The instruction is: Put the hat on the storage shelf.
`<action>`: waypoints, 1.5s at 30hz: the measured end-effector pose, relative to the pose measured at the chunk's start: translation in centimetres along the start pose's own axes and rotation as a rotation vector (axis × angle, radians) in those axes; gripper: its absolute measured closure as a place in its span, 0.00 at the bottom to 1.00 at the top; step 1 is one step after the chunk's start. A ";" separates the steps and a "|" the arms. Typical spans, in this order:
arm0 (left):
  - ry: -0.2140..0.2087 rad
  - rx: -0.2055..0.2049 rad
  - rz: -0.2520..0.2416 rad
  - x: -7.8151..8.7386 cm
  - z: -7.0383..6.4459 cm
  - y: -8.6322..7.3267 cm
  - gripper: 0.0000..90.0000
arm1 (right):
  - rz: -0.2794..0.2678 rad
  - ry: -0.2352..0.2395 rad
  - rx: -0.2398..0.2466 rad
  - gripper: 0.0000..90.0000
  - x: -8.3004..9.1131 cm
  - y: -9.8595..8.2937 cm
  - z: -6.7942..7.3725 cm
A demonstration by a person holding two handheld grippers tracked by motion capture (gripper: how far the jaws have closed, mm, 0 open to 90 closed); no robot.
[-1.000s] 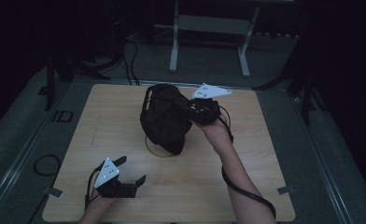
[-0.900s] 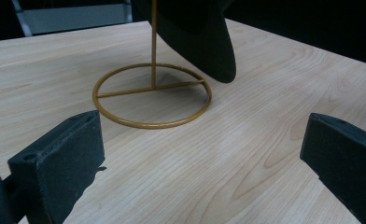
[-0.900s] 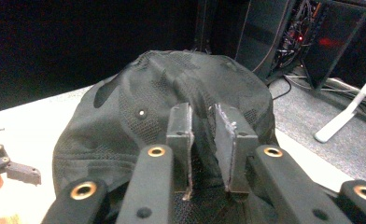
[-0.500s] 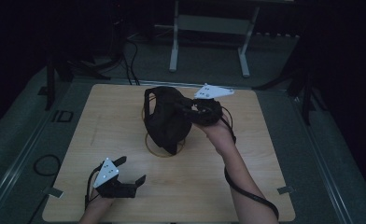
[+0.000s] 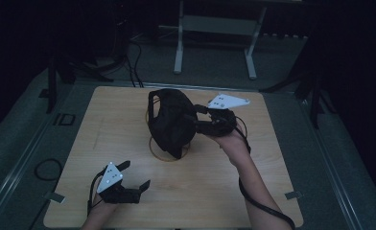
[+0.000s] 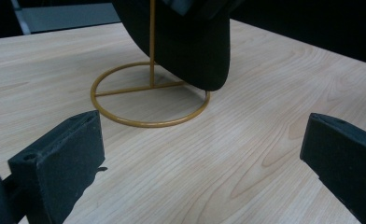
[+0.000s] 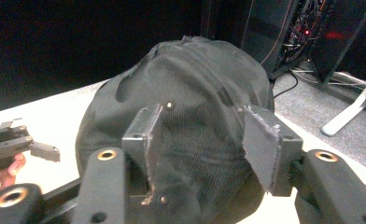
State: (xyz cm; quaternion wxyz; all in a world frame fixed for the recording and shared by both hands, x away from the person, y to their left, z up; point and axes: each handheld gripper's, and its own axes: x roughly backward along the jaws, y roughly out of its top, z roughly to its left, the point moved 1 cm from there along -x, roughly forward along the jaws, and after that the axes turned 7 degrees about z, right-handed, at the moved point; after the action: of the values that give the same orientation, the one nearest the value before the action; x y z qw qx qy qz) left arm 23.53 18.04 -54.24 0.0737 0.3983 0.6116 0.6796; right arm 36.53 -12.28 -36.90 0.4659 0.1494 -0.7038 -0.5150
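Left gripper (image 5: 134, 178) rests low on the near-left of the desk (image 5: 272, 177), jaws spread wide and holding nothing; its view looks across bare wood toward the stand (image 6: 149, 100). Centre of the desk: a black cap (image 5: 171, 122) hangs over the gold wire stand, brim pointing down inside the ring base. Right gripper (image 5: 199, 119) sits at the cap's right side, jaws partly closed with crown fabric (image 7: 195, 121) bunched between them; whether the pinch is firm cannot be told. Risk, as judged: a shallow pinch on soft cloth may slip, dropping the cap. A sideways pull could snag the cap on the upright and tip the light stand, since nothing steadies its base.
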 end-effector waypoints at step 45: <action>0.009 -0.037 0.033 0.0 -0.2 -0.8 0.00 | 0.072 0.126 -0.009 0.15 0.4 -11.1 0.8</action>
State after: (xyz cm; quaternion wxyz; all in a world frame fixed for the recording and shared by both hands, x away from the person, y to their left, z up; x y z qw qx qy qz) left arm 23.07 18.08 -54.98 0.0672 0.4040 0.5927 0.6936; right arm 32.66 -16.76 -46.33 0.5283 0.1539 -0.6755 -0.4908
